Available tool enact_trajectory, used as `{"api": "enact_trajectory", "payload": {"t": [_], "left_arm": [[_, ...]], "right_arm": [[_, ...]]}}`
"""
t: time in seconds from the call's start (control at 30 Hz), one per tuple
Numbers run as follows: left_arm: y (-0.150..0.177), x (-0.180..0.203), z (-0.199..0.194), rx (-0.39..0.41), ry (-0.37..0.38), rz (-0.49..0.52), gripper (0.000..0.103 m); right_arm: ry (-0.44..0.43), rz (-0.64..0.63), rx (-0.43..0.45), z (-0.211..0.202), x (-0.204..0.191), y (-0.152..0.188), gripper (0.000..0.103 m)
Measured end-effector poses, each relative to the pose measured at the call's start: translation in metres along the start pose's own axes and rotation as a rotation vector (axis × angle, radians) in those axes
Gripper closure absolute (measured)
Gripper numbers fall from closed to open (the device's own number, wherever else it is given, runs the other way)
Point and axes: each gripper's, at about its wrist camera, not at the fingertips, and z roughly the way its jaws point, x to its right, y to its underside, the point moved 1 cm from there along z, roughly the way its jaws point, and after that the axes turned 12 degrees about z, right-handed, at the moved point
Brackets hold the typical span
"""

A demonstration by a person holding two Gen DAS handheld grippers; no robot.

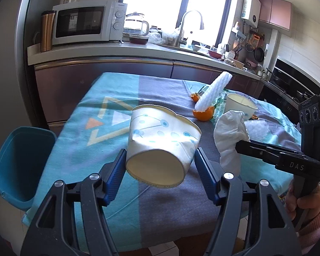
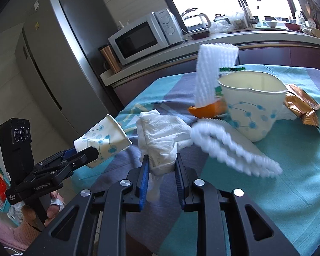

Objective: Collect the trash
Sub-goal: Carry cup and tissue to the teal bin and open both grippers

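Far left, past the table's left edge: teal bin (image 1: 21,166) sits just beside and below the tablecloth (image 1: 85,128), mouth open, nothing over it. Cloth to the right of that edge, all the way to the cup, is bare (the only wide free lane on this side).

Left gripper (image 1: 160,160): jaws part-spread, blue pads pressing both sides of a paper cup (image 1: 162,143). Cup lies on its side in the grip, base toward the camera, dented rim pointing away. It's off the cloth; the right wrist view shows it hanging over the table's left edge (image 2: 103,140).

Right of that, right gripper (image 2: 161,168): jaws close together, pinching a crumpled white tissue (image 2: 162,136). Most of the tissue bunches up above the fingertips, and a tail hangs down between the fingers. The left view shows it lifted clear of the cloth (image 1: 230,136).

Right half of the table is crowded:
- white foam net (image 2: 234,149) flat on the cloth, just right of the tissue, blurred
- orange peel (image 2: 209,108) behind it, with a second foam sleeve (image 2: 213,70) standing up out of it, tilted
- second paper cup (image 2: 253,111) upright, touching the peel side
- gold wrapper (image 2: 303,108) just right of that cup, near the table's right edge

Counter runs close behind the table's far edge.
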Motion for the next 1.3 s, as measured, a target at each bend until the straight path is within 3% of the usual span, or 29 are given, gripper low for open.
{"api": "enact_trajectory", "payload": {"t": [0.43, 0.8, 1.0, 1.3], "left_arm": [[0.022, -0.104, -0.067, 0.042, -0.256, -0.143, 0.039], [0.052, -0.188, -0.077, -0.019, -0.442, -0.231, 0.039], [0.066, -0.216, -0.061, -0.081, -0.488, -0.263, 0.039], [0.079, -0.245, -0.031, -0.149, -0.509, -0.299, 0.039]], "right_arm": [[-0.176, -0.143, -0.122, 0.052, -0.103, -0.014, 0.081], [-0.285, -0.205, -0.255, 0.12, -0.165, -0.013, 0.081], [-0.291, -0.234, -0.33, 0.164, -0.196, -0.013, 0.08], [-0.225, -0.254, -0.423, 0.228, -0.222, -0.011, 0.079]]}}
